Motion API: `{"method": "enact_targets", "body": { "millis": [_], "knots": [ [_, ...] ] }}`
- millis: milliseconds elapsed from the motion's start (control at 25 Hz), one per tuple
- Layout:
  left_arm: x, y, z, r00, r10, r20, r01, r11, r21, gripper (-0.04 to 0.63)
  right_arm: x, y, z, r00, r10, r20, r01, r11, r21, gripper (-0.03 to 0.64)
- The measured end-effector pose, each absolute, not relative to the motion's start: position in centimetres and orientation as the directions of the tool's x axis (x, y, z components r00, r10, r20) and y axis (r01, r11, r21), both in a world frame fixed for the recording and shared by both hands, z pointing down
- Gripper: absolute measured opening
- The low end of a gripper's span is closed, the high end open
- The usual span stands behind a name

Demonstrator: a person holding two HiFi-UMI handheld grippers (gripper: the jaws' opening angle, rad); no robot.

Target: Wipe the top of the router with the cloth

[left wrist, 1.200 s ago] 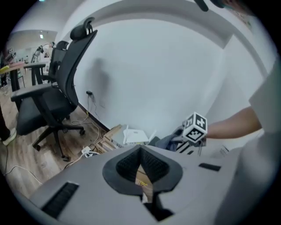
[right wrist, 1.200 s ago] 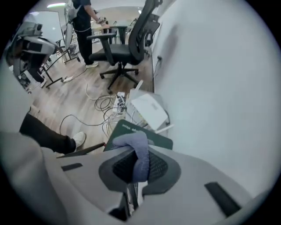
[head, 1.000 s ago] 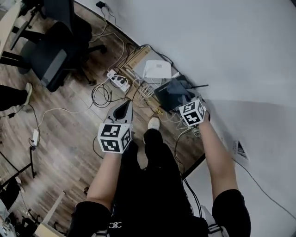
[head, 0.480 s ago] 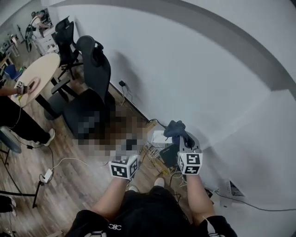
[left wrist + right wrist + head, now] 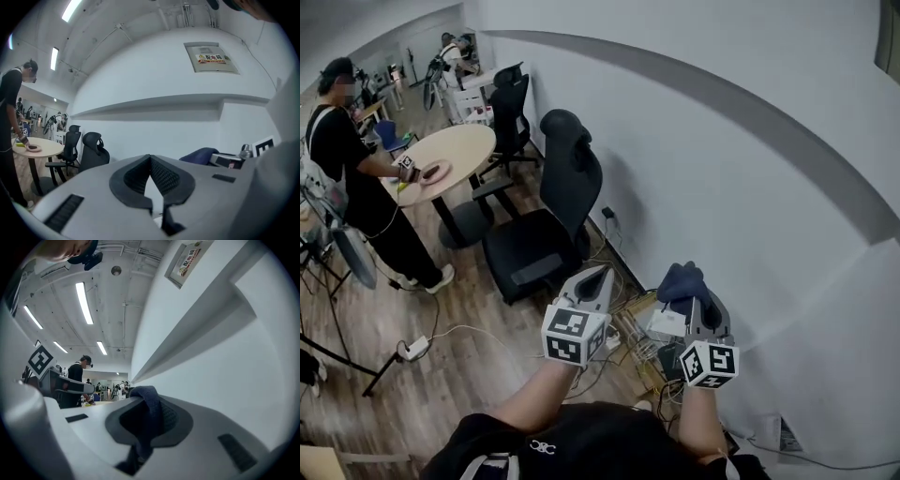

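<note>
Compared with a second ago, the head camera is tilting up from the floor to take in the room. Both grippers are rising with it, away from the router. The right gripper is clamping a bunched dark blue cloth between its fingers. The left gripper is hovering to its left, fingers closed tip to tip on nothing. The router, seemingly the dark box, is sitting on the floor against the right wall, just nearer than a white box and partly hidden by the right gripper. The cloth is hanging well clear of it, so the wiping is probably pausing or finishing. Any further pass is calling for bringing the cloth back down flat onto the router's top.
</note>
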State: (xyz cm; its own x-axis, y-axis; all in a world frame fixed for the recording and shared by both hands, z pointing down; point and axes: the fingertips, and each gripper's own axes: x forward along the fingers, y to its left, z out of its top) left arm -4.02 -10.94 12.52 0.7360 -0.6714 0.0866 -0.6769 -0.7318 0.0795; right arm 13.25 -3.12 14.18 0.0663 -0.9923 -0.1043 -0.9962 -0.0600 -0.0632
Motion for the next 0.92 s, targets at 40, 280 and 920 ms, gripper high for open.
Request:
{"method": "enact_targets", "body": {
  "millis": [40,280,920],
  "knots": [
    [-4.9,-11.1,12.9,0.728,-0.679,0.092,-0.685,-0.725,0.072,-0.006,12.5,-3.4,14.3,0.063,-0.992,-0.109,-0.996,-0.056,-0.068,0.011],
    [-8.6,-11.6,14.4,0.711,-0.694,0.114,-0.702,-0.709,0.071,-0.006,9.0,-4.9,15.5,0.039,-0.995,-0.093,-0.996,-0.032,-0.081,0.012],
    [-13.3,-11.9,14.9,0.681,-0.726,0.095,-0.73,-0.683,0.016,-0.006,3.5,-6.1,15.0,0.007,-0.995,-0.103,-0.999,-0.003,-0.041,0.012]
  ]
}}
